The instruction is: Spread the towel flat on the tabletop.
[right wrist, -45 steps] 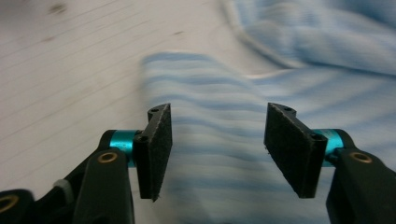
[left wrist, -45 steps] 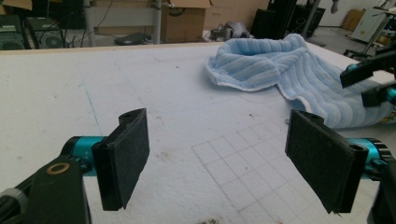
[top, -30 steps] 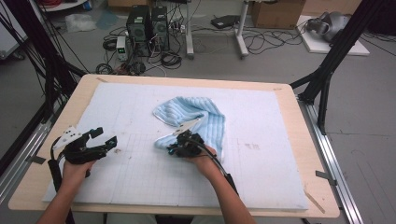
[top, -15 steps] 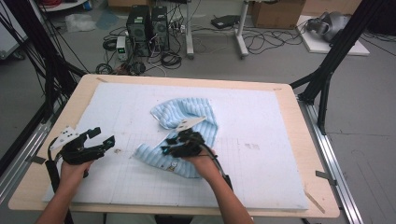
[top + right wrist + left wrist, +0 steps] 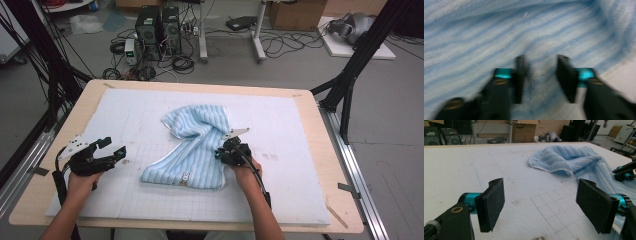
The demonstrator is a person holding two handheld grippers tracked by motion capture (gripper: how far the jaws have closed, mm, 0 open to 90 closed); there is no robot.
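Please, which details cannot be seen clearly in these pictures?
- High view: the small figure on the towel is too small to identify.
- Right gripper view: motion blur smears the right claw and the towel's weave.
- Left gripper view: the towel's near part is hidden behind the left claw.

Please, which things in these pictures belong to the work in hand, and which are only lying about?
Belong to the work:
light blue striped terry towel
right gripper, gripping the towel's edge
left gripper, open
white foam mat

Lying about:
black computer towers
brown cardboard box
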